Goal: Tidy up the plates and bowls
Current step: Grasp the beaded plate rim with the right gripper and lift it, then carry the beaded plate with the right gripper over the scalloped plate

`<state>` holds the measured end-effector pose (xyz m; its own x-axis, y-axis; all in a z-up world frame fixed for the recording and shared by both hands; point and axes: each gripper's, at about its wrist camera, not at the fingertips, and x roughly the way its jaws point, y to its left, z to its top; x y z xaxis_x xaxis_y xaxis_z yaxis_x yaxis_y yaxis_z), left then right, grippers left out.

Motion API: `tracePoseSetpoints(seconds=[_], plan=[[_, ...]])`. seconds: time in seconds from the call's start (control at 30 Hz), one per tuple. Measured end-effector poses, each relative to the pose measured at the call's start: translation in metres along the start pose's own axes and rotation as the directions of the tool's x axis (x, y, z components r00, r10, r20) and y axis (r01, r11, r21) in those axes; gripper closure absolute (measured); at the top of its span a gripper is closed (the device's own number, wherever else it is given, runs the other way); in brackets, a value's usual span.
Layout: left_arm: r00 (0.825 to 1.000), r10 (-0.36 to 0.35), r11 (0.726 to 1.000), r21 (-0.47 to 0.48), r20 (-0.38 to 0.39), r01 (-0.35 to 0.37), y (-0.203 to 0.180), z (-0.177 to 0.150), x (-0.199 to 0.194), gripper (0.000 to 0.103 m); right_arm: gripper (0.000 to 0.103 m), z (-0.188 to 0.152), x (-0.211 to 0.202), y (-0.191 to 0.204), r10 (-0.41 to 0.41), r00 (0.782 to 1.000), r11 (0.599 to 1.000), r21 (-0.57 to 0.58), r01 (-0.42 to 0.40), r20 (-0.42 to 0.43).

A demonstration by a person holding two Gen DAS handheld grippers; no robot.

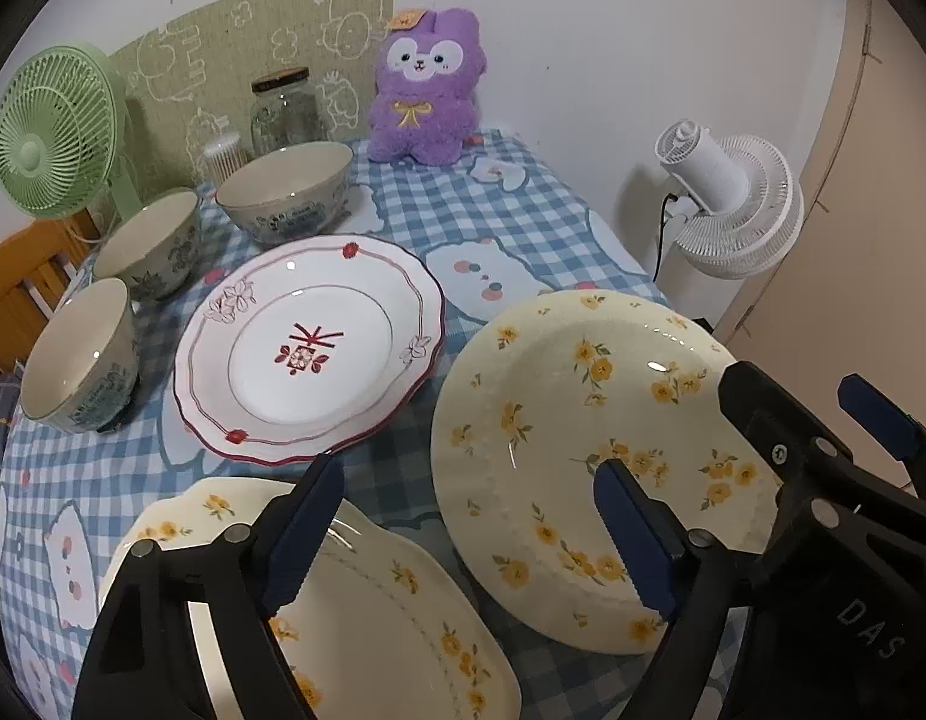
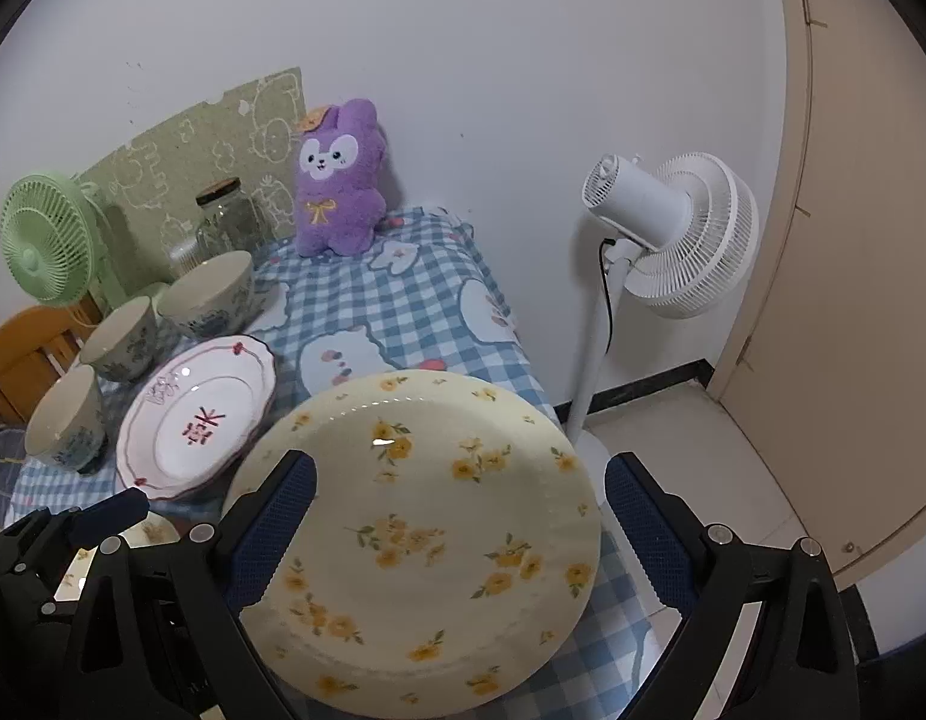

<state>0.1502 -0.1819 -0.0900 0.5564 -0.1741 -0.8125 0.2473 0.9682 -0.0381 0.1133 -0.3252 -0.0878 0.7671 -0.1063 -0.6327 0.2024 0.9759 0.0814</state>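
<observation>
Plates and bowls sit on the blue checked tablecloth (image 1: 402, 204). Landmark: the red-trimmed white plate (image 1: 309, 348).

Left gripper (image 1: 463, 531) points steeply down, jaws apart, nothing between the pads. Its blue left pad (image 1: 300, 540) hangs over the scalloped yellow-flower plate (image 1: 390, 618), which lies just nearer the camera than the red-trimmed plate; whether the pad touches it cannot be told. The other pad sits in front of the round yellow-flower plate (image 1: 553, 420), right of the red-trimmed plate.

Right gripper (image 2: 456, 531) also tilts down, jaws wide, hanging above the round yellow-flower plate (image 2: 414, 510) with a finger to either side of it in the view; no pad visibly presses it. In the left wrist view this gripper is a black frame cut off at the right edge.

Three bowls stand left and behind the red-trimmed plate: small bowl (image 1: 81, 354), middle bowl (image 1: 150, 240), large bowl (image 1: 285, 189), all upright.

Behind them: glass jar (image 1: 282, 111), green fan (image 1: 54, 132), purple plush (image 1: 426, 96). White fan (image 2: 673, 228) stands off the table, to the right.

Hard to see: the scalloped plate's near part is blocked by the left gripper body; in the right wrist view only a sliver of it shows. The round plate's near rim is hidden by the gripper frame.
</observation>
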Motion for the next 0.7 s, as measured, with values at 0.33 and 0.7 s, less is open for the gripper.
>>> tracePoseSetpoints(seconds=[0.33,0.7], plan=[[0.996,-0.011,0.999,-0.033,-0.091,0.008,-0.001,0.003,0.022,0.038,0.005,-0.003,0.02,-0.014,-0.014,0.999,1.0,0.005,0.015,-0.042],[0.991,0.012,1.0,-0.024,-0.133,-0.015,-0.01,0.004,0.038,0.048,0.005,-0.009,0.043,-0.035,-0.037,0.996,0.999,0.023,0.039,-0.085]])
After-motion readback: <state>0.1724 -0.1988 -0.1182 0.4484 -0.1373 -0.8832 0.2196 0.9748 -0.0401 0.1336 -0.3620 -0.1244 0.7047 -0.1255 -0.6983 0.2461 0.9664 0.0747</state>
